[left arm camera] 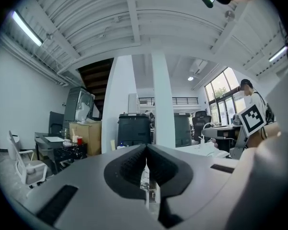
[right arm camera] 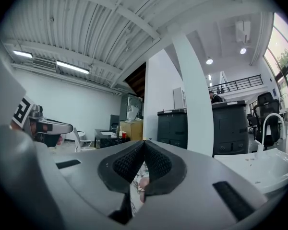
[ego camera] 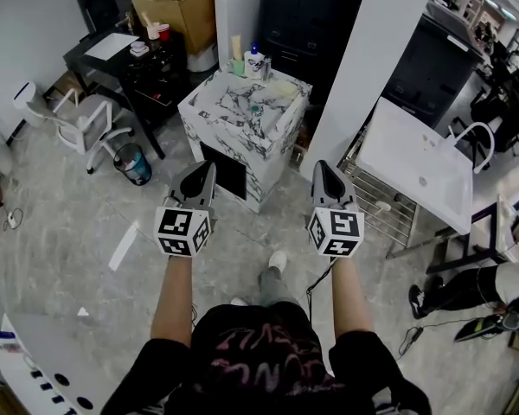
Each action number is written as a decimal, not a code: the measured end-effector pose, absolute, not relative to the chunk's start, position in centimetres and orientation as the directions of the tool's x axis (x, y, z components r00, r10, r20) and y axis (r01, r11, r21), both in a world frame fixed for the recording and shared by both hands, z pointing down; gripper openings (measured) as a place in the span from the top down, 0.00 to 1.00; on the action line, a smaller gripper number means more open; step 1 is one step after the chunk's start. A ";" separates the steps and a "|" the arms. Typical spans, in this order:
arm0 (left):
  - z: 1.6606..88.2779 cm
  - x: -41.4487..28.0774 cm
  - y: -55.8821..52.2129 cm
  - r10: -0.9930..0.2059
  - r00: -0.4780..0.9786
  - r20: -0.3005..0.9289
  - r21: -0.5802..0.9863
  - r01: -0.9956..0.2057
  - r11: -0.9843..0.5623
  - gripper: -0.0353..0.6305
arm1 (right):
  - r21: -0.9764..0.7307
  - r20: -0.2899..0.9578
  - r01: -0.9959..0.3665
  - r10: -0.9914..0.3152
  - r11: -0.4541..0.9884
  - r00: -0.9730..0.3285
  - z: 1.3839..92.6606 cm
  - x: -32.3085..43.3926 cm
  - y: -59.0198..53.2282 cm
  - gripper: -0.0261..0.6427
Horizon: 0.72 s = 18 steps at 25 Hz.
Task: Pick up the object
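A marble-patterned block [ego camera: 233,132] stands on the floor ahead of me. On its top lie a small teal object [ego camera: 255,108], a white bottle with a blue cap [ego camera: 253,61] and a pale cloth [ego camera: 281,89]. My left gripper [ego camera: 208,169] hangs short of the block's near left corner, jaws shut and empty. My right gripper [ego camera: 321,168] is level with it, off the block's right side, also shut on nothing. In the left gripper view the pads of the left gripper [left arm camera: 146,148] meet. In the right gripper view the right gripper [right arm camera: 144,143] is closed at the tip, with the marble showing below.
A white pillar [ego camera: 363,59] rises right of the block, with a white sink top [ego camera: 419,167] and a wire rack [ego camera: 389,219] beyond it. At the left are a black desk [ego camera: 121,54], a white chair [ego camera: 82,119] and a bin [ego camera: 135,164]. A person [ego camera: 471,285] sits at the far right.
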<state>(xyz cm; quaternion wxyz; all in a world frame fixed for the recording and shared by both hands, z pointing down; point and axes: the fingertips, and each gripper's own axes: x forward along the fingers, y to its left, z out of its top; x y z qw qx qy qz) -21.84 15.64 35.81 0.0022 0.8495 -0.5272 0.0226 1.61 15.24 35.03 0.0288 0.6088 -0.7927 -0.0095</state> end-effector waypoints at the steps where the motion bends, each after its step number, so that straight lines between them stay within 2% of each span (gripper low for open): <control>1: 36.0 -21.6 15.3 -0.894 0.447 0.042 -0.023 -0.894 -0.448 0.92 | 0.054 0.036 -0.965 -0.966 0.258 -0.256 35.1 1.7 14.8 0.94; 18: 39.1 -18.1 1.4 -0.884 0.455 0.107 -0.027 -0.888 -0.460 0.92 | 0.011 0.050 -0.967 -0.966 0.254 -0.253 37.7 4.6 0.1 0.94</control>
